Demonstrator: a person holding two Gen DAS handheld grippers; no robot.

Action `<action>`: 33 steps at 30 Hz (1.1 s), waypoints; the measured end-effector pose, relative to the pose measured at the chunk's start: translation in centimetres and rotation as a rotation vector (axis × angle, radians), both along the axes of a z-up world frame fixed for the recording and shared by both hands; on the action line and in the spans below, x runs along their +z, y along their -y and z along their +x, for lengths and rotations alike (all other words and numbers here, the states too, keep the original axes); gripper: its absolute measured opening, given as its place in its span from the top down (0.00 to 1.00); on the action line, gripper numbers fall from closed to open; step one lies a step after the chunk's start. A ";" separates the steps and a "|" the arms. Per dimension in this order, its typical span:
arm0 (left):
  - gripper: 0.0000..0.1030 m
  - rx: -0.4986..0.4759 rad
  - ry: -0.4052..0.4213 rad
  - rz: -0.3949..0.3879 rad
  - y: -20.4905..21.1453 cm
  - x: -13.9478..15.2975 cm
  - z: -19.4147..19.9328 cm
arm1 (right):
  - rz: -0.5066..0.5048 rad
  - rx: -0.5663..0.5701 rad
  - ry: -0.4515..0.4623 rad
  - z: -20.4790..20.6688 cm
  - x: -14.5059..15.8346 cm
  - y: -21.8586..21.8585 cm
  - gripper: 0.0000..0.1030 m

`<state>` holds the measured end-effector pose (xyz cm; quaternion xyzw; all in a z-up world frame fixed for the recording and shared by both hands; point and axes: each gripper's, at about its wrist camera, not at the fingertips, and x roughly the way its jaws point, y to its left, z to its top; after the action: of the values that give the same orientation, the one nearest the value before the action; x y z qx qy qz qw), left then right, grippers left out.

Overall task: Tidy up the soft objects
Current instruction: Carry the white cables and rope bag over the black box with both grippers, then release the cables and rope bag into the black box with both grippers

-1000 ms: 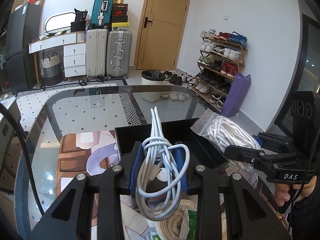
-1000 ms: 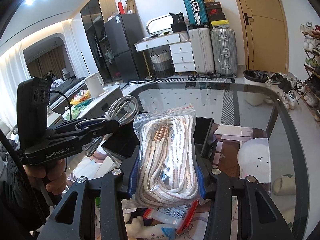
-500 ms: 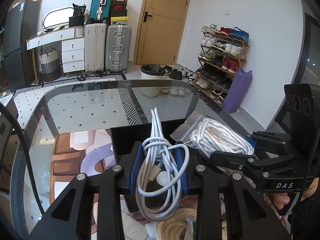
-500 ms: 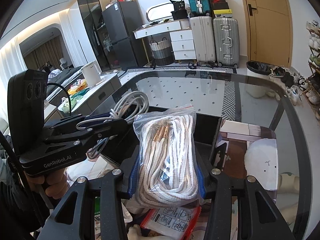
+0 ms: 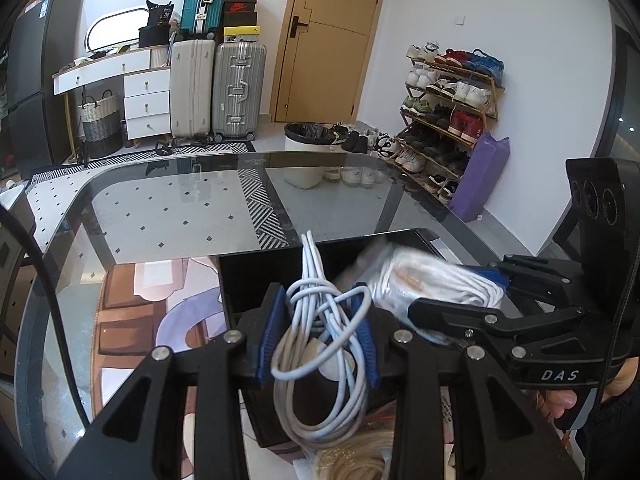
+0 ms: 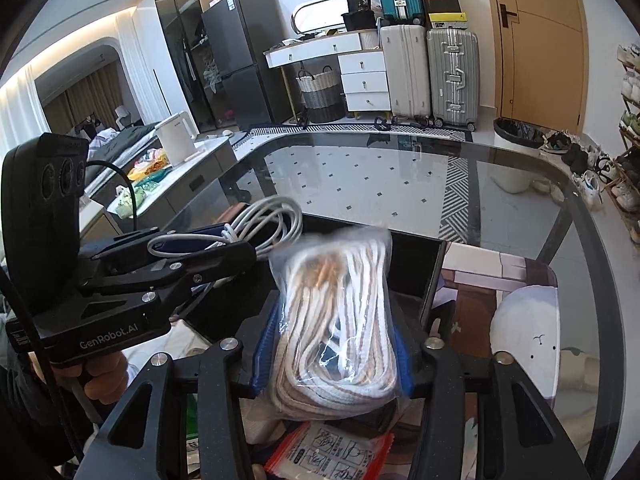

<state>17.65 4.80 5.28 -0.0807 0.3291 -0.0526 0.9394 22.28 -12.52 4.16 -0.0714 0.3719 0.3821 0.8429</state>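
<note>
Cable bundle [image 5: 320, 344] is getting clenched lengthwise in the left tool [image 5: 318, 346], pointing at the black box [image 5: 248, 280]; right tool [image 6: 330, 350] is gripping the bagged rope [image 6: 340, 320] over that box, its long axis running away from the camera.

The left hand-held gripper [image 5: 318, 340] is clamped on a cable bundle [image 5: 320, 344]; just beside it on its right, the right hand-held gripper [image 6: 332, 352] grips a bagged rope [image 6: 340, 320].

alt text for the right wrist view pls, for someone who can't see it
The right gripper is shut on a clear bag of coiled white rope, held over a black bin on a glass table. At left, the left gripper is shut on a bundled white cable.
</note>
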 end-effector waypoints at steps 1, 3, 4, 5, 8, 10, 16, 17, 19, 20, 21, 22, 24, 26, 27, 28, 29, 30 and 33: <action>0.62 -0.003 0.001 0.001 0.0 0.1 -0.1 | -0.003 -0.008 0.011 0.0 0.0 0.0 0.50; 0.41 -0.008 0.013 0.008 0.1 0.5 -0.6 | 0.001 -0.013 0.032 -0.2 0.2 0.3 0.47; 0.39 -0.010 0.021 0.015 0.1 0.6 -0.9 | 0.011 -0.017 0.042 -0.4 0.4 0.8 0.44; 0.38 -0.012 0.022 0.027 0.2 0.8 -1.1 | 0.022 -0.018 0.050 -0.6 0.6 1.2 0.41; 0.16 0.000 0.026 0.058 0.2 1.2 -1.9 | 0.035 -0.041 0.064 -1.1 0.8 2.4 0.31; 0.07 0.014 0.050 0.054 -0.1 1.5 -2.7 | 0.063 -0.059 0.066 -1.6 1.0 3.6 0.22; 0.00 0.044 0.049 0.076 -0.2 1.2 -4.7 | 0.109 -0.097 0.078 -4.0 0.7 6.1 0.02; 0.00 0.046 0.049 0.083 -0.2 1.1 -5.0 | 0.112 -0.096 0.079 -4.5 0.6 6.4 0.02; 0.00 0.056 0.056 0.094 -0.5 0.8 -5.8 | 0.117 -0.096 0.087 -5.2 0.3 6.8 0.01; 0.00 0.062 0.057 0.093 -0.6 0.7 -6.1 | 0.119 -0.101 0.088 -5.6 0.2 7.0 0.01; 0.00 0.070 0.057 0.088 -0.7 0.5 -6.5 | 0.132 -0.109 0.085 -6.0 0.1 7.3 0.01; 0.00 0.072 0.057 0.081 -0.8 0.4 -6.8 | 0.145 -0.109 0.083 -6.4 0.1 7.6 0.01; 0.00 0.077 0.062 0.078 -1.0 0.2 -7.5 | 0.166 -0.108 0.078 -7.2 0.1 8.0 0.01; 0.00 0.088 0.078 0.090 -1.0 0.2 -8.4 | 0.169 -0.107 0.081 -8.0 -0.1 8.1 0.01; 0.00 0.093 0.084 0.099 -1.0 0.2 -8.8 | 0.168 -0.106 0.081 -8.4 -0.1 8.0 0.01; 0.00 0.094 0.086 0.112 -0.8 0.2 -9.1 | 0.168 -0.101 0.081 -8.8 -0.2 8.1 0.01; 0.00 0.094 0.088 0.126 -0.6 0.2 -9.4 | 0.168 -0.097 0.080 -9.1 -0.4 8.2 0.01; 0.00 0.092 0.095 0.137 -0.5 0.1 -9.7 | 0.166 -0.095 0.077 -9.4 -0.5 8.2 0.01; 0.00 0.084 0.110 0.158 -0.2 -0.2 -10.7 | 0.162 -0.088 0.074 -10.3 -1.0 8.2 0.01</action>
<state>6.91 4.97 5.09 -0.0172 0.2765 0.0085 0.9608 11.99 -20.74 3.11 -0.0007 0.3114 0.3705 0.8751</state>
